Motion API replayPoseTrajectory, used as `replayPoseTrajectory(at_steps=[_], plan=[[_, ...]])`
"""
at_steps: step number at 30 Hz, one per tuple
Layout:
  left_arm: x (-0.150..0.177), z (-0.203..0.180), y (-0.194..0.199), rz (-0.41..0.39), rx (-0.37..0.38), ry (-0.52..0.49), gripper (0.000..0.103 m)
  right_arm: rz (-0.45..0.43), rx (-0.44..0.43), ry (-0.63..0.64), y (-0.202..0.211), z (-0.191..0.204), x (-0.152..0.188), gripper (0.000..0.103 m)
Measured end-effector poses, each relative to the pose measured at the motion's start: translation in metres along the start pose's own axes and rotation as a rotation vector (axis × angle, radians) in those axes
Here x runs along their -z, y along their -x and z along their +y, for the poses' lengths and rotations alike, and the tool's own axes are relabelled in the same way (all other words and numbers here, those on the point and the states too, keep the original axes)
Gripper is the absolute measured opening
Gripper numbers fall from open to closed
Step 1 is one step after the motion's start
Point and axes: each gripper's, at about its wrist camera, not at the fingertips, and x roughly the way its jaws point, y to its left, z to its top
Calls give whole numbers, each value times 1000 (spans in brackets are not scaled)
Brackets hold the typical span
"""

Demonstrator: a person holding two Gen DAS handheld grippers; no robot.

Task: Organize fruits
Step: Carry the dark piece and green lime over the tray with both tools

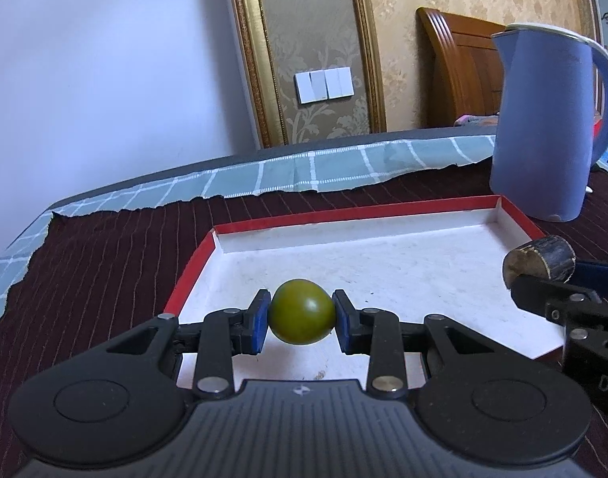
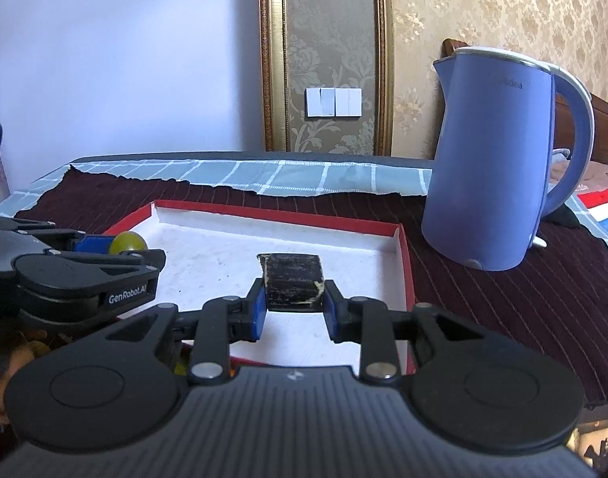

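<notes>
Green fruit clamped in left gripper — right gripper (narrow) pinches dark cane piece.

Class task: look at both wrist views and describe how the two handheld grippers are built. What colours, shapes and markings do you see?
Both match. The left gripper and right gripper are matte black, with a ribbed body, two round discs at the sides and silver pivot pins on jointed linkage arms. The fingers carry blue pads. White lettering "GenRobot.AI" shows on the left gripper's side in the right wrist view. No cables or sleeves are visible.
</notes>
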Motion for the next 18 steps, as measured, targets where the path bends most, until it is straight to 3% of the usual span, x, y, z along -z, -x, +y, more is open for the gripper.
replayPoseTrajectory(at_steps=[18], plan=[[-17,-1,-25,29,-29,1,33,26,20,-6,-24,-7,-9,28]])
